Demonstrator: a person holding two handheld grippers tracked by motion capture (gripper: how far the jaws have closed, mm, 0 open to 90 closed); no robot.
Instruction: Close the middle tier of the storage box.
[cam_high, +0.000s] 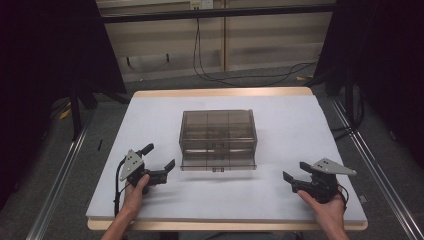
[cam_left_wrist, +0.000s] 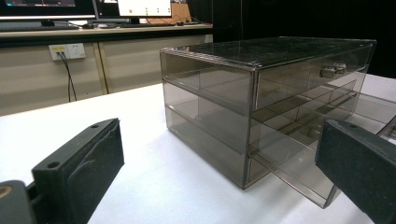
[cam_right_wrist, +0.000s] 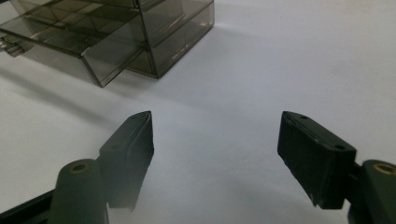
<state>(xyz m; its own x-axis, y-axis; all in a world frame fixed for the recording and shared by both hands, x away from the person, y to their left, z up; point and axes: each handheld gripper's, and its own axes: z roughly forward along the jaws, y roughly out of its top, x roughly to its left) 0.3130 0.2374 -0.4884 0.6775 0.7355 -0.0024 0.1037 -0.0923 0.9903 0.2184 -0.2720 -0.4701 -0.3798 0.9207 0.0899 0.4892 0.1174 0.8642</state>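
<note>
I work at a table (cam_high: 150, 200) covered in white, its wooden edge showing at the far side. A smoky clear drawer box (cam_high: 218, 135) sits in the middle, its bottom drawer (cam_high: 218, 165) pulled slightly toward me. My left gripper (cam_high: 161, 159) and right gripper (cam_high: 292, 174) flank it, both spread wide and empty. Beyond lie grey floor, loose cables (cam_high: 240, 75) and dark curtains.

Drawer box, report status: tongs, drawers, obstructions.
Left tongs and right tongs open, empty, flanking the box. Smoky drawer box mid-table; bottom drawer pulled partly out. White table around it bare.
</note>
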